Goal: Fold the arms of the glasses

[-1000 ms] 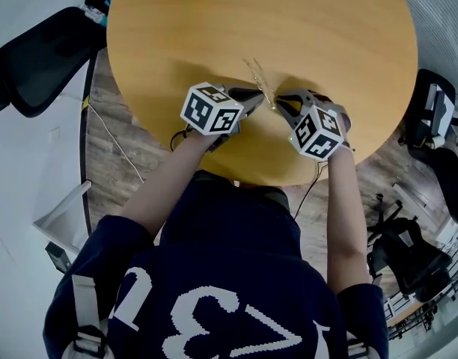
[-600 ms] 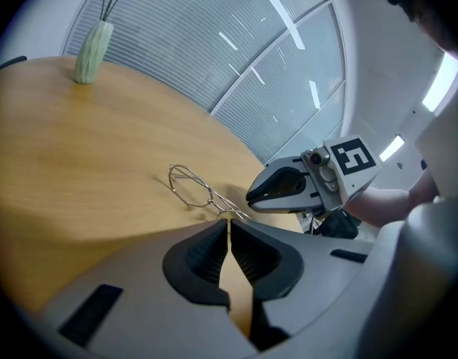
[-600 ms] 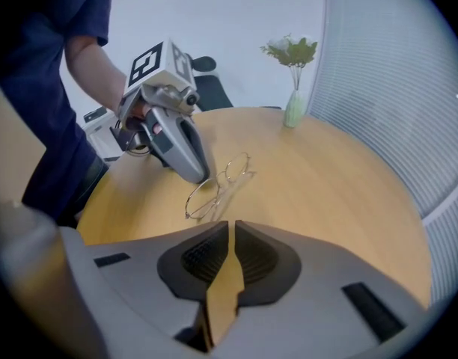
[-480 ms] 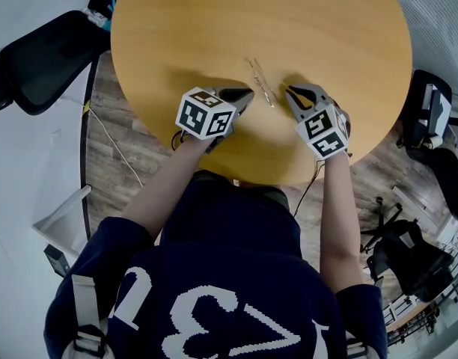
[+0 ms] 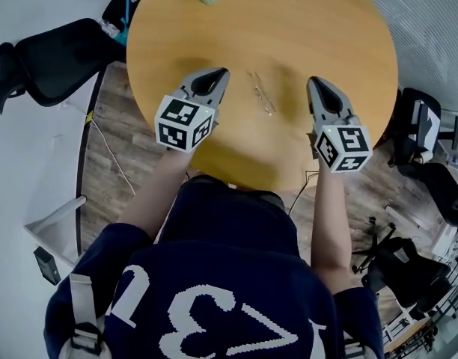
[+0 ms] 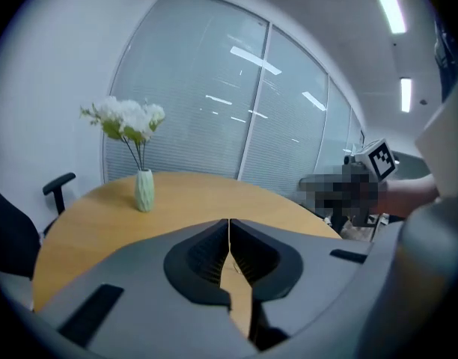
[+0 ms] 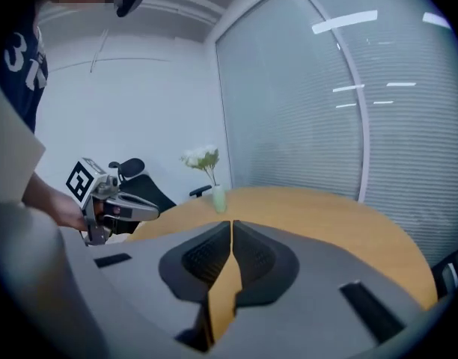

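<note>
On the round worktop (image 5: pixel 311 28), between its centre and the near edge, lie the glasses (image 5: pixel 260 92). They are thin, pale wire frames that show only as a few fine lines on the smooth, honey-coloured wood. They are too slight for the set of their arms to be made out.

The left tool (image 5: pixel 220 72) and the right tool (image 5: pixel 313 81) hover on either side of the glasses, well apart from them and touching nothing. Each is a grey moulded shell that tapers to a blunt point, with black ribbed pads inside. Each carries a white cube with black square markers at its back end.

In each tool's own view the two jaws meet along a thin seam at the tips. Nothing is held between them, and only bare wood shows through the gap below.

At the far edge of the worktop stands a small pale-green ribbed vase (image 6: pixel 144 191) holding white flowers (image 6: pixel 124 118). A black office chair (image 5: pixel 49 58) stands on the floor just off the left edge.
</note>
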`<state>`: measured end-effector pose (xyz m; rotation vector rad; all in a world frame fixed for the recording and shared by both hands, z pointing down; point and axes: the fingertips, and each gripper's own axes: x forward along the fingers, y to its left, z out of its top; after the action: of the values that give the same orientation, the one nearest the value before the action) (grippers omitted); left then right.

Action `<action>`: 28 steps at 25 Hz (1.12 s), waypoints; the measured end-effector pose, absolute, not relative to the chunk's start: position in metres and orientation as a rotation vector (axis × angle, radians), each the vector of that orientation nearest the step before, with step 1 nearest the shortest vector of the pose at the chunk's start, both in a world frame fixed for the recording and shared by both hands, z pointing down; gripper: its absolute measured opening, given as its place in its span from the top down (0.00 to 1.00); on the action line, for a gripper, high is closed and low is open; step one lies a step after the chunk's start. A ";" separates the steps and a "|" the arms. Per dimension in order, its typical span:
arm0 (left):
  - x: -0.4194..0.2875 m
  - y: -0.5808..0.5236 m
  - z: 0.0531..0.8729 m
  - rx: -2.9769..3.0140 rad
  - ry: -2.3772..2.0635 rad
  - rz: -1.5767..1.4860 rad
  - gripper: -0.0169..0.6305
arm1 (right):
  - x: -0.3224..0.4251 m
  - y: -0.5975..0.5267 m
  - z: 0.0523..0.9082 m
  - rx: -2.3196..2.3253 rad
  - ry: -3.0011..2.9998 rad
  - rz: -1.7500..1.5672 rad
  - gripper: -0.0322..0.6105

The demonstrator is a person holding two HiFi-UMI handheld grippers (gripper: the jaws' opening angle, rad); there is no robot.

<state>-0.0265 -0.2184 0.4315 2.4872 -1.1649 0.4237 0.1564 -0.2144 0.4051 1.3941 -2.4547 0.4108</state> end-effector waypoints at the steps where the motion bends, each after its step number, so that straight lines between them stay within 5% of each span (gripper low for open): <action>1: -0.032 -0.221 0.418 2.506 -1.212 0.402 0.95 | 0.158 -0.214 0.391 1.428 -2.472 0.390 0.90; 16: -0.067 -0.211 0.267 2.669 -1.605 0.121 0.95 | 0.178 -0.188 0.248 1.692 -2.596 0.141 0.91; 28: -0.069 -0.206 0.235 2.711 -1.634 0.042 0.95 | 0.176 -0.178 0.208 1.759 -2.600 -0.002 0.91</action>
<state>-0.0691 -0.2056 0.2348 2.7110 -1.6344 0.0418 0.1765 -0.1784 0.2082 1.7595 -2.5998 -0.0021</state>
